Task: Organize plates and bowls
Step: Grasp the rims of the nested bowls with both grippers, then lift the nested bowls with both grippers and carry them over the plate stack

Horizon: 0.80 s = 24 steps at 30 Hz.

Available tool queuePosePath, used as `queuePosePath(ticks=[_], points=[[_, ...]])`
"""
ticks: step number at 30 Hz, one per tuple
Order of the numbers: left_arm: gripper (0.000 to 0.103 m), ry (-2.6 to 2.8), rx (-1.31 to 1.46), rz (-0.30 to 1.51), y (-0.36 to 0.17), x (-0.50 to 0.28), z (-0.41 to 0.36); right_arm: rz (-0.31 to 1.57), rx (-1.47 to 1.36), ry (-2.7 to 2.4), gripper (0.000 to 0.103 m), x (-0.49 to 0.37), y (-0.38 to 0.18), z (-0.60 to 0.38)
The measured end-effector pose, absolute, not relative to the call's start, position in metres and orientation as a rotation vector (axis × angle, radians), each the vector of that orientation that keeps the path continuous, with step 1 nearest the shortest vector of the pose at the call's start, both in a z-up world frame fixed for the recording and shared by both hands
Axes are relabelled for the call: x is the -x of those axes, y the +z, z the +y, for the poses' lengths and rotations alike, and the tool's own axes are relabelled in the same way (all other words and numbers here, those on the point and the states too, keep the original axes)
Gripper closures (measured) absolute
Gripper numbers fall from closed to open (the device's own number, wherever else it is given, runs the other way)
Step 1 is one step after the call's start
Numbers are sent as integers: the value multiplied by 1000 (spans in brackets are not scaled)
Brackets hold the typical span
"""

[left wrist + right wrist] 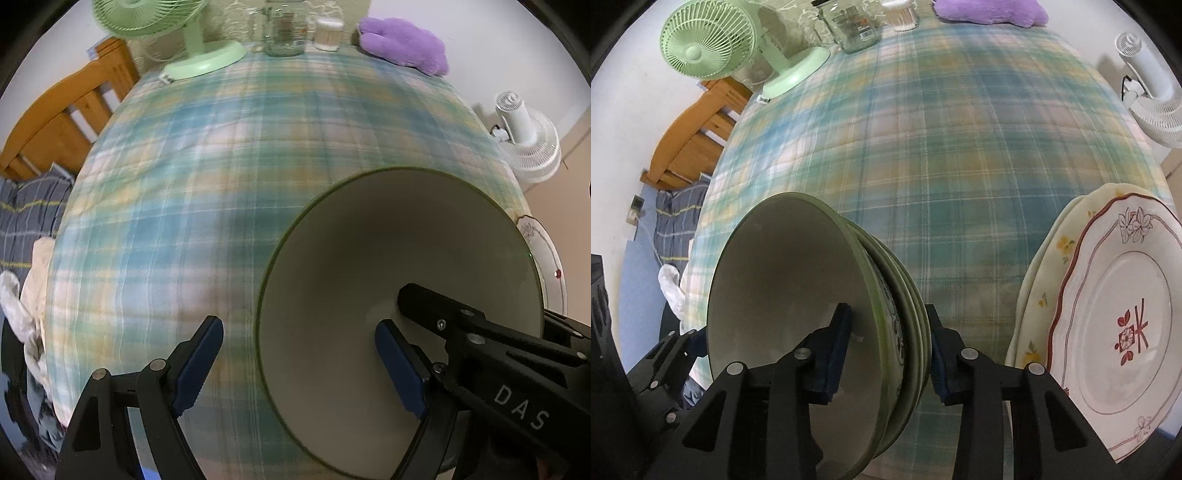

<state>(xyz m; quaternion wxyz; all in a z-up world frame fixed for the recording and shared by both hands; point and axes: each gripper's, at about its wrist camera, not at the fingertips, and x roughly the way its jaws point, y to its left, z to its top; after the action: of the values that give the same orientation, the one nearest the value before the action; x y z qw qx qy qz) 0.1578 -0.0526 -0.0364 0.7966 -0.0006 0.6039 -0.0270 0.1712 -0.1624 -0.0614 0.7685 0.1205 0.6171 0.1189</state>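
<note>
Right gripper (886,354): jaws narrowed across the near rim of the stacked bowls (783,295), one pad inside the top bowl, the other outside the stack; whether both pads press cannot be told. Left gripper (299,363): jaws wide, straddling the top bowl's left rim, one pad inside, one outside, holding nothing. The stack sits on the plaid-covered worktop (942,155). Stacked plates (1115,325) lie to its right, apart from it.

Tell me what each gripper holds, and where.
Left gripper: nothing, jaws open astride the bowl stack rim. Right gripper straddles the stack's wall; firm grip cannot be told.
</note>
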Motion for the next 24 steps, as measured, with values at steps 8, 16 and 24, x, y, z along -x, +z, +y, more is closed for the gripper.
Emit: queuePosePath(ticks=[8,16,24], points=[[18,-159,39,1277,-41,-161,-45,1345,-259,215,61,-173,-60,-160],[20,-267,113,1252,-47,-165,-40,1341,-238,147,61,-172,-57,-155],[43,-355,153,1240,-45,-164,-42,1324,-241,107,61,-171,-55,-154]])
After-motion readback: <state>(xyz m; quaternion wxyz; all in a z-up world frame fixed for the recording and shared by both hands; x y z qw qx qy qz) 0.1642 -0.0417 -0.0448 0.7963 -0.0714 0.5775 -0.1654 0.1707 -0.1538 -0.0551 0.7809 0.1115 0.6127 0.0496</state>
